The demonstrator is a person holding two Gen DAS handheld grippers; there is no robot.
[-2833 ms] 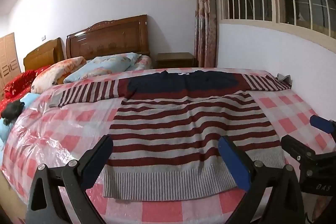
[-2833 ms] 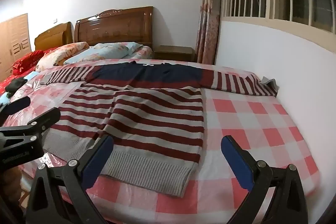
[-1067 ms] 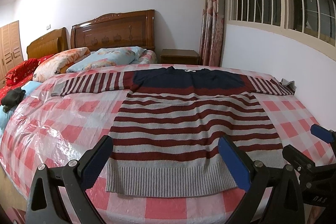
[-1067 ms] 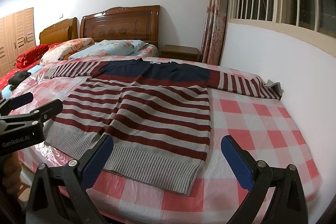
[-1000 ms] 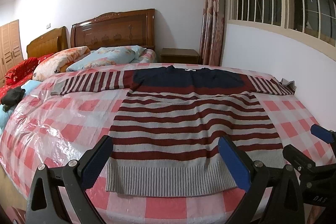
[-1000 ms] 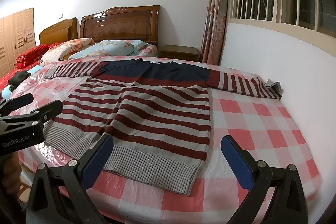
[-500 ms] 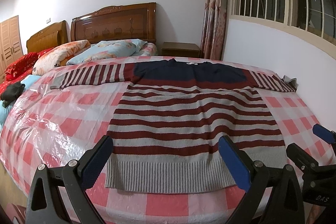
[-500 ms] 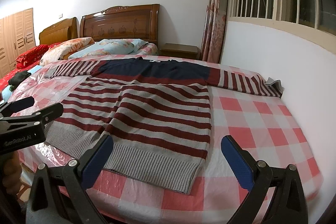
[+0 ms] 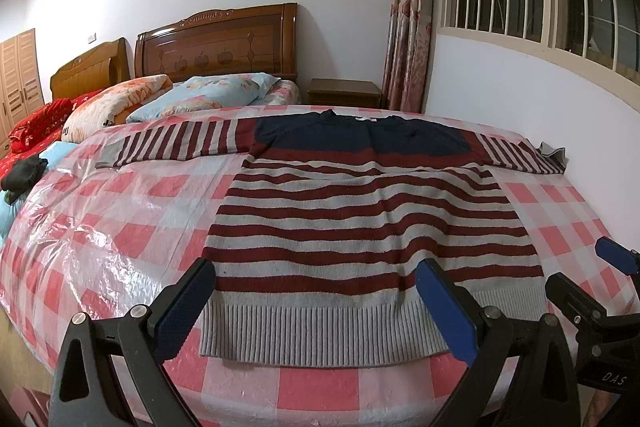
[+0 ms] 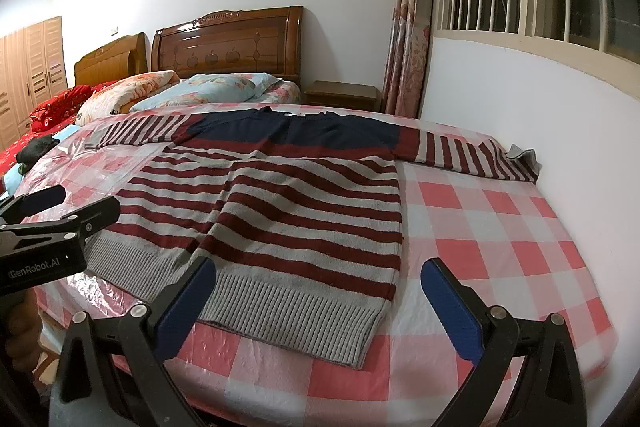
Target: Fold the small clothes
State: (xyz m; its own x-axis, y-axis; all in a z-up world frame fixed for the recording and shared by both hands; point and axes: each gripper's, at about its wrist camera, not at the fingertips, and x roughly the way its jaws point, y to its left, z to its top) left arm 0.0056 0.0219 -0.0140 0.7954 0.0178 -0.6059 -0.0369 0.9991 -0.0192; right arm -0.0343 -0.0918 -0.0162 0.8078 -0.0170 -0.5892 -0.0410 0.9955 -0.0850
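Observation:
A striped sweater (image 9: 360, 227) with red and grey bands, a navy yoke and a grey ribbed hem lies flat on the bed, sleeves spread to both sides. It also shows in the right wrist view (image 10: 280, 211). My left gripper (image 9: 316, 303) is open and empty, just above the hem near the bed's front edge. My right gripper (image 10: 318, 303) is open and empty over the hem's right corner. The left gripper also shows at the left of the right wrist view (image 10: 60, 205), and the right gripper at the right of the left wrist view (image 9: 588, 267).
The bed has a red-and-white checked cover (image 9: 120, 235) under clear plastic. Pillows (image 9: 200, 99) and wooden headboards (image 9: 216, 43) stand at the back. A white wall (image 10: 520, 107) runs along the bed's right side. Dark clothes (image 9: 22, 171) lie at the far left.
Both grippers have risen and tilted slightly, so the sweater sits a little lower in both views. The sweater has not moved. Both grippers stay open.

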